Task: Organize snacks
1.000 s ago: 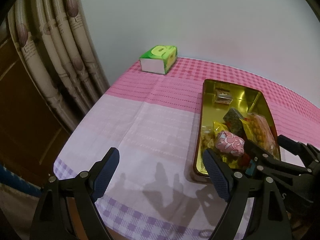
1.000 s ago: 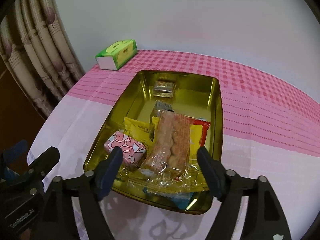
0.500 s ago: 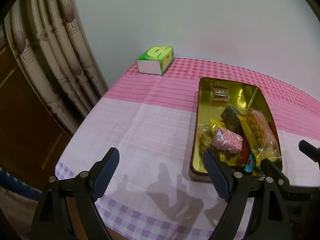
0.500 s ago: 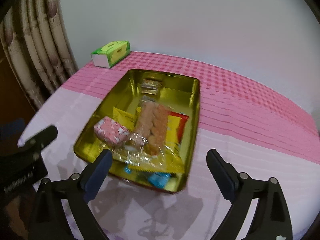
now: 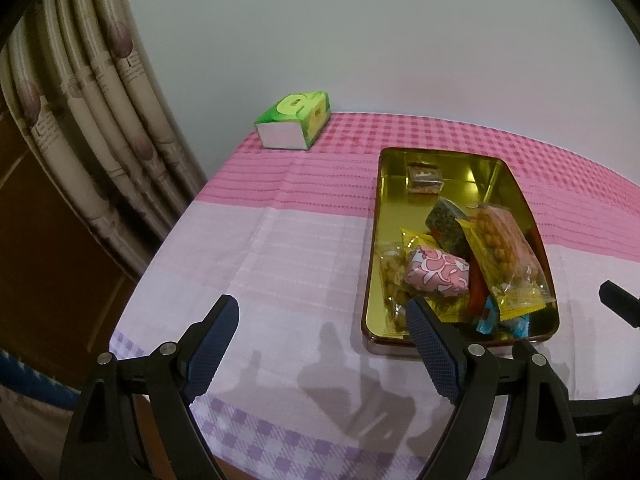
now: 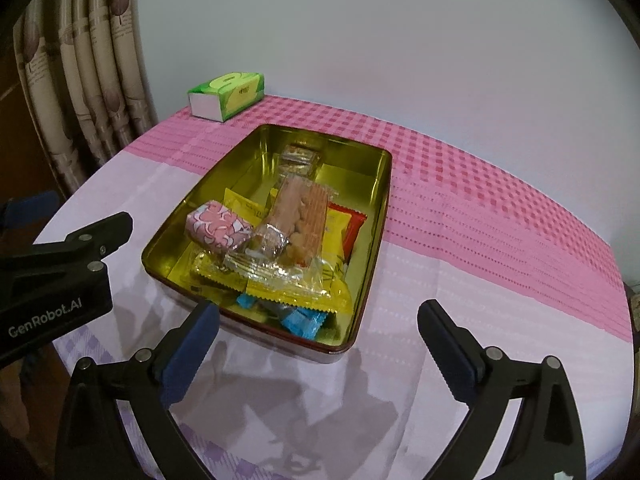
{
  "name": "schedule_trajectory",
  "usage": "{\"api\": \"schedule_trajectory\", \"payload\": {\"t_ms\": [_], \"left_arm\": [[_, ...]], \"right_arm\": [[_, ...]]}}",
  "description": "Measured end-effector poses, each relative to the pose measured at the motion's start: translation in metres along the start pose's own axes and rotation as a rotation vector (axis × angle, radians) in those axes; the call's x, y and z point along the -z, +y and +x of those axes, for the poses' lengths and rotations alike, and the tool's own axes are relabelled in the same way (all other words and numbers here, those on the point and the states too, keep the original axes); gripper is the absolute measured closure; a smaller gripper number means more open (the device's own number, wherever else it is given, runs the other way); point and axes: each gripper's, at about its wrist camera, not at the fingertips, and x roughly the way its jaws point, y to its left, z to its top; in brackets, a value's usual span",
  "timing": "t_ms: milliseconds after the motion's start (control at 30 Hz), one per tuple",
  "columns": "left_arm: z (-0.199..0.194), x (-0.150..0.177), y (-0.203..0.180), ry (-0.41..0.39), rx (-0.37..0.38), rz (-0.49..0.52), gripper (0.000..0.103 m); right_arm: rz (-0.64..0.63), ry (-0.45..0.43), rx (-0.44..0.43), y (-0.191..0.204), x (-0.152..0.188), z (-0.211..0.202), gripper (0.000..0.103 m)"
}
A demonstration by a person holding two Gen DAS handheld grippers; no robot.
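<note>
On the bench: a pink and white checked cloth (image 6: 460,216) is covering it, and a gold tin (image 6: 372,240) is sitting in the middle
Snacks: they are lying heaped at the near end of the gold tin, a clear biscuit packet (image 6: 296,216) on top, a pink wrapped block (image 6: 216,228) beside it, yellow packets (image 6: 332,292) beneath
Far end of tin: one small wrapped sweet (image 6: 298,158) is lying apart
Left hand-held gripper (image 5: 320,344): it is hovering wide open over bare cloth, holding nothing
Right hand-held gripper (image 6: 318,344): its jaws are opening just short of the tin's near rim, nothing between them
Handling: packets are looking light, crinkly and slippery, the biscuits likely fragile; pinching a sealed end seems safest
Background: a green tissue box (image 6: 228,94) is standing by the wall
</note>
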Motion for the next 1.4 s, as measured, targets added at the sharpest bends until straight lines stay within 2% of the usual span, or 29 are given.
{"api": "schedule_trajectory", "payload": {"t_ms": [1400], "left_arm": [[0.001,0.001,-0.005,0.004,0.010,0.010,0.017]], "right_arm": [[0.028,0.041,-0.022,-0.008,0.008,0.011,0.005]]}}
